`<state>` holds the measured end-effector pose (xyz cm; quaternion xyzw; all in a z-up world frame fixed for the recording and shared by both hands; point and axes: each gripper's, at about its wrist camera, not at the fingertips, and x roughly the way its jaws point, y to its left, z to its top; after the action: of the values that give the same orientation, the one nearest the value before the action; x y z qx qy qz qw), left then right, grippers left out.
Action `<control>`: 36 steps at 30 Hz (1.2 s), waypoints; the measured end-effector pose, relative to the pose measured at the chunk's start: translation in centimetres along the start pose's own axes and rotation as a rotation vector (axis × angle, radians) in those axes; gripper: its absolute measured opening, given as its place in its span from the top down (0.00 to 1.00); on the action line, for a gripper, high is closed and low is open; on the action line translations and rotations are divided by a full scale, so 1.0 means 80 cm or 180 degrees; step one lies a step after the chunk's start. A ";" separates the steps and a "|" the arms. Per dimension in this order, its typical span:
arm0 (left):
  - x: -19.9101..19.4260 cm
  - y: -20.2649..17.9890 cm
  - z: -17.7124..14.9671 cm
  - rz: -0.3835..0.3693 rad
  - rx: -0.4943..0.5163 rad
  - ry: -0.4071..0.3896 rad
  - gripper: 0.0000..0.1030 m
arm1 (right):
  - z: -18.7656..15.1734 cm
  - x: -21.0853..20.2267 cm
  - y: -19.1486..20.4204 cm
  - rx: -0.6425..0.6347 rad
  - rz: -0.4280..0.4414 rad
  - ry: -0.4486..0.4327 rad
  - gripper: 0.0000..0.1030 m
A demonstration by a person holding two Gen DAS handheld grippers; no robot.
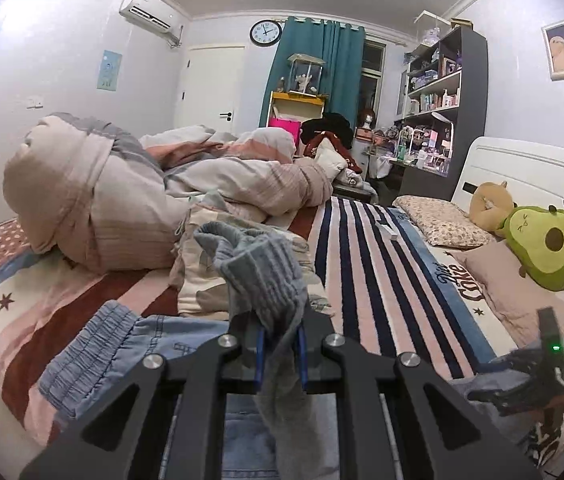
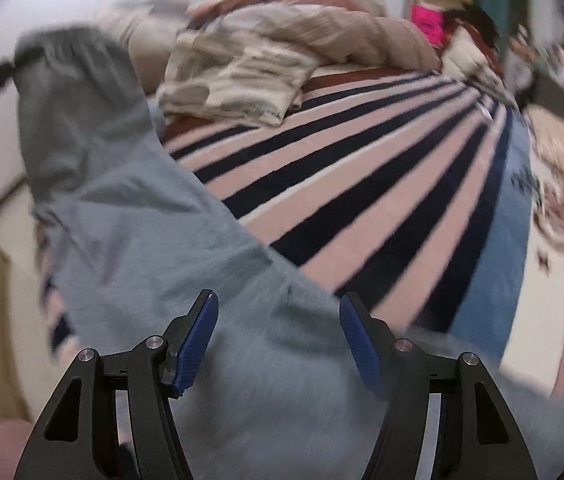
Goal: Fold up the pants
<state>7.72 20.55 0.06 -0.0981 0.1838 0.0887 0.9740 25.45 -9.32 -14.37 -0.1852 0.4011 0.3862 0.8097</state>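
I see the grey pants (image 2: 130, 216) partly lifted off the striped bed cover (image 2: 362, 184), one cuffed end raised, the rest trailing down toward me across the mattress. My estimate: folding is at an early stage; no finished fold is visible, and the fabric is neither flat nor aligned. My left gripper (image 1: 280, 354) pinches the ribbed cuff between its blue pads, held above a denim garment (image 1: 130, 344) on the bed. My right gripper (image 2: 278, 344) hovers over the leg fabric, fingers spread wide, gripping nothing. The right view is motion-blurred. A rumpled duvet (image 1: 122, 200) lies beyond.
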 end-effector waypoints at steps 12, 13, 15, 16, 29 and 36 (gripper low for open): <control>0.003 0.019 -0.010 -0.0121 0.0010 -0.0004 0.91 | -0.006 0.037 -0.004 -0.0229 0.0555 0.0706 0.73; 0.004 0.018 -0.010 -0.0135 0.0015 -0.0010 0.91 | -0.005 0.041 -0.007 -0.0160 0.0547 0.0698 0.73; 0.006 0.018 -0.011 -0.0145 0.0027 -0.0014 0.91 | -0.005 0.046 -0.006 -0.0138 0.0508 0.0699 0.89; 0.007 0.017 -0.011 -0.0130 0.0046 -0.0014 0.91 | -0.005 0.048 -0.002 -0.0225 0.0375 0.0672 0.99; 0.006 -0.007 -0.007 -0.0321 0.0124 -0.0006 0.91 | 0.008 0.052 -0.036 0.0209 -0.0177 0.0489 0.88; 0.020 -0.088 -0.005 -0.0974 0.0269 0.0106 0.91 | -0.012 -0.032 -0.068 0.0818 -0.0352 -0.0039 0.57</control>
<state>10.53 13.88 0.18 -0.0853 0.1864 -0.0702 0.9762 28.18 -14.55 -12.99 -0.0993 0.4315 0.2875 0.8493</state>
